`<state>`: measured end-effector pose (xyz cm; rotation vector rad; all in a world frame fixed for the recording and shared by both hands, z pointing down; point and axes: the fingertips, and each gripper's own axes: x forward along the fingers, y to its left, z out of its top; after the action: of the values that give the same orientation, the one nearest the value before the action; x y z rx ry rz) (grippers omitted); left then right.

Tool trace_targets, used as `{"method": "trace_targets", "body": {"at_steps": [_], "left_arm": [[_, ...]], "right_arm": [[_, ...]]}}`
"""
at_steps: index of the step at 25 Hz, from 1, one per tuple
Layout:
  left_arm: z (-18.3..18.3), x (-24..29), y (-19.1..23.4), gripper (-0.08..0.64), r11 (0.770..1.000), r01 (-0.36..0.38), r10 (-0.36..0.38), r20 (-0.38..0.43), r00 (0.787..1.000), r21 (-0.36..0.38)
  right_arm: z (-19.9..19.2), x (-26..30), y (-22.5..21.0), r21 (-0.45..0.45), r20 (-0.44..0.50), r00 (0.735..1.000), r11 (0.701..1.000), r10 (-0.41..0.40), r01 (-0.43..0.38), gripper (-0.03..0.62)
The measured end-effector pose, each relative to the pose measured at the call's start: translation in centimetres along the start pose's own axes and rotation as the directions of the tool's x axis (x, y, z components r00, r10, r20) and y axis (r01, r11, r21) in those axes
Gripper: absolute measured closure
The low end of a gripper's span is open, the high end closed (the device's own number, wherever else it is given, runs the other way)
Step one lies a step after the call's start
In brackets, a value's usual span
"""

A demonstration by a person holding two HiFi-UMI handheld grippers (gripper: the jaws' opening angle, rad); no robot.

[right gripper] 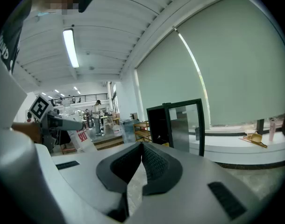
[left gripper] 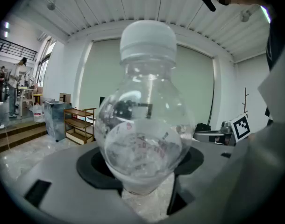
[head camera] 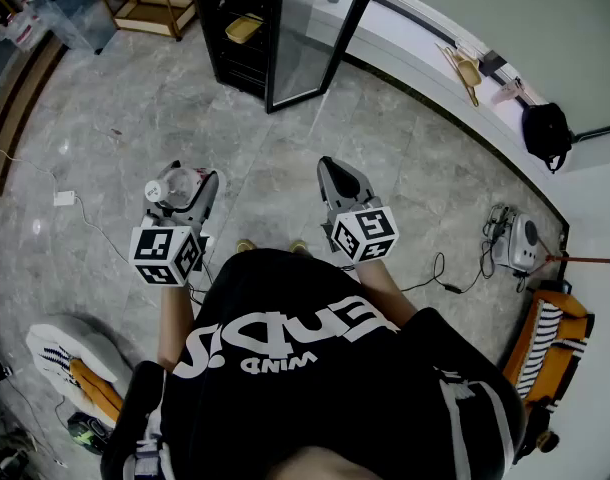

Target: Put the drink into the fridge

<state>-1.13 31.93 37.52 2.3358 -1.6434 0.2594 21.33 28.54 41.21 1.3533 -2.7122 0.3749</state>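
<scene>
Here's the left gripper (head camera: 192, 182), jaws spread wide and clamped on 1 clear bottle (left gripper: 145, 125). The dark pads press on its round body from both sides, and its white cap (left gripper: 148, 40) sits at the top in the left gripper view. That's a firm hold on the drink.

The right gripper (right gripper: 141, 149) has its 2 jaws pressed together with nothing between them, and it points toward the fridge.

The black fridge (head camera: 210, 18) stands at the far side of the grey stone floor (head camera: 285, 158), and its glass door (head camera: 307, 28) is swung open. The bottle is out in front of the fridge, well apart from it, and is not inside yet. Both grippers are on the near side of that open door, held side by side in front of the person in the black T-shirt (head camera: 315, 368).

Just beside the fridge, on its left in the head view, is a wooden shelf (head camera: 150, 3). On the fridge's other side a white ledge (head camera: 415, 38) curves away, and a black bag (head camera: 545, 133) lies far along it from the fridge.
</scene>
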Motion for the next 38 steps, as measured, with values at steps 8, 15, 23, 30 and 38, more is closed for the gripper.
{"method": "trace_targets", "body": {"at_steps": [8, 15, 23, 30, 38], "left_arm": [[-0.2, -0.1, 1.2, 0.253, 1.0, -0.007, 0.007, -0.009, 1.0, -0.004], [0.0, -0.2, 3.3, 0.253, 1.0, 0.006, -0.006, -0.016, 1.0, -0.001], [-0.4, -0.2, 6.4, 0.253, 0.998, 0.062, -0.062, -0.001, 0.998, -0.011], [-0.4, 0.5, 8.2, 0.253, 0.995, 0.098, -0.097, -0.013, 0.995, 0.01], [0.4, 2.4, 10.6, 0.253, 0.994, 0.107, -0.107, -0.002, 0.994, 0.022]], "right_arm": [[0.1, 0.9, 0.6, 0.0, 0.001, 1.0, 1.0, 0.001, -0.001, 0.569], [0.7, 2.2, 1.9, 0.033, 0.025, 1.0, 0.999, -0.013, 0.013, 0.569], [-0.1, 3.8, 4.1, 0.003, 0.039, 0.998, 0.998, -0.058, 0.058, 0.569], [-0.5, 5.6, 5.4, -0.015, 0.034, 0.996, 0.997, -0.078, 0.078, 0.569], [-0.5, 9.0, 5.0, -0.008, 0.047, 0.996, 0.997, -0.082, 0.082, 0.569]]}}
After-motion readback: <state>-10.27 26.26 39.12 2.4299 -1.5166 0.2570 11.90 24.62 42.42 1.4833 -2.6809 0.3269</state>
